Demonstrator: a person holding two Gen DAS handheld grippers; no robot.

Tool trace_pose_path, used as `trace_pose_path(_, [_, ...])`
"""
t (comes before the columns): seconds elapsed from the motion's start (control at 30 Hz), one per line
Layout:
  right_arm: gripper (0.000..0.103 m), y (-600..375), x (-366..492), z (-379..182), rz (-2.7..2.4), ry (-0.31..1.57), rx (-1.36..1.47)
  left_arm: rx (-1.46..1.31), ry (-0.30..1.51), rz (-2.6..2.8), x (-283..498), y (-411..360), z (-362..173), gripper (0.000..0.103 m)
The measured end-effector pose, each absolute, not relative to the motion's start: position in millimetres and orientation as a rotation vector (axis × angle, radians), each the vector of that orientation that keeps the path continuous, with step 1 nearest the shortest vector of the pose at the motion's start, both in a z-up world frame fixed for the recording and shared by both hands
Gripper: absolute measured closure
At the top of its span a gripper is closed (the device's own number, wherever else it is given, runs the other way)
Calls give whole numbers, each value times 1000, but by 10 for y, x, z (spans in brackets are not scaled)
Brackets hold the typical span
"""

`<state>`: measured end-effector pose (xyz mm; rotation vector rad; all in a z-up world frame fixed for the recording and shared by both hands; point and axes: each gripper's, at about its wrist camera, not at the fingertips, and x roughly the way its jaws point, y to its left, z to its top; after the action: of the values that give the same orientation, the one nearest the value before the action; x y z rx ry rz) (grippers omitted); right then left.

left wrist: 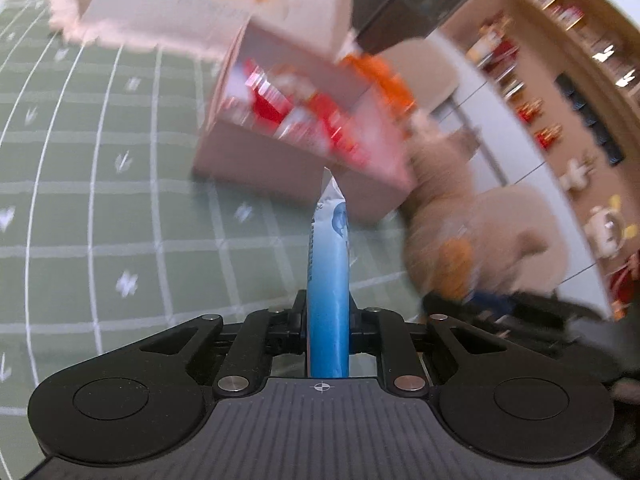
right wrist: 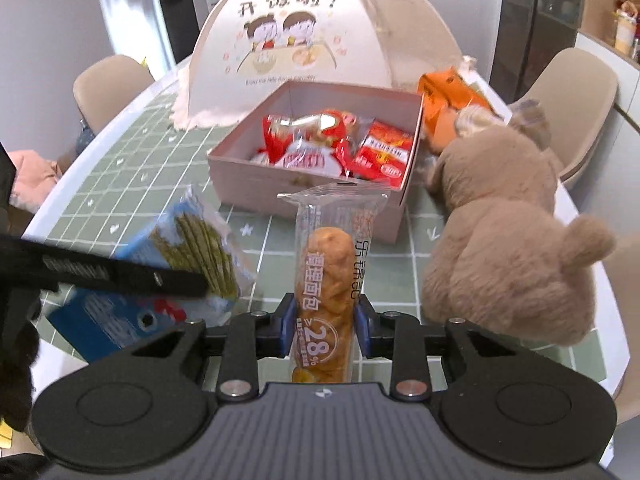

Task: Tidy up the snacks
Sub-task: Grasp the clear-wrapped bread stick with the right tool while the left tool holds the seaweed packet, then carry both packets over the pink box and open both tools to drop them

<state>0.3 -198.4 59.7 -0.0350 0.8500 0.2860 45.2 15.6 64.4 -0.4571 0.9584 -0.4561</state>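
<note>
My left gripper [left wrist: 328,314] is shut on a blue snack packet [left wrist: 328,280], seen edge-on and held above the table; the same packet [right wrist: 180,256] and the left gripper's finger [right wrist: 120,276] show at the left of the right wrist view. My right gripper [right wrist: 325,320] is shut on a clear-wrapped bread stick [right wrist: 330,276], held upright in front of the pink box [right wrist: 312,188]. The box [left wrist: 280,160] holds several red snack packets [right wrist: 340,144]. An orange packet [right wrist: 448,100] lies behind the box's right corner.
A tan plush bear [right wrist: 508,232] lies on the table right of the box. A dome food cover [right wrist: 304,36] stands behind the box. The green checked tablecloth [left wrist: 100,200] covers the table. Chairs [right wrist: 580,96] stand around it. Shelves [left wrist: 560,80] line the wall.
</note>
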Motion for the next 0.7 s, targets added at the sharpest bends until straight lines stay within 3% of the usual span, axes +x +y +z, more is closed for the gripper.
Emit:
trace_pose_path(0.4, [73,-2090,-5,740,260,814,-8,-857,597,-587,1157,443,1582,84])
trace_pose_path(0.53, [74,-2035,-2,788,251,804,-22,-969,590,-429,1715,553,1366,81])
trace_pose_path(0.7, [74,-2030,-67,835,257,801,-44,-921,722,-305,1915,654,878,81])
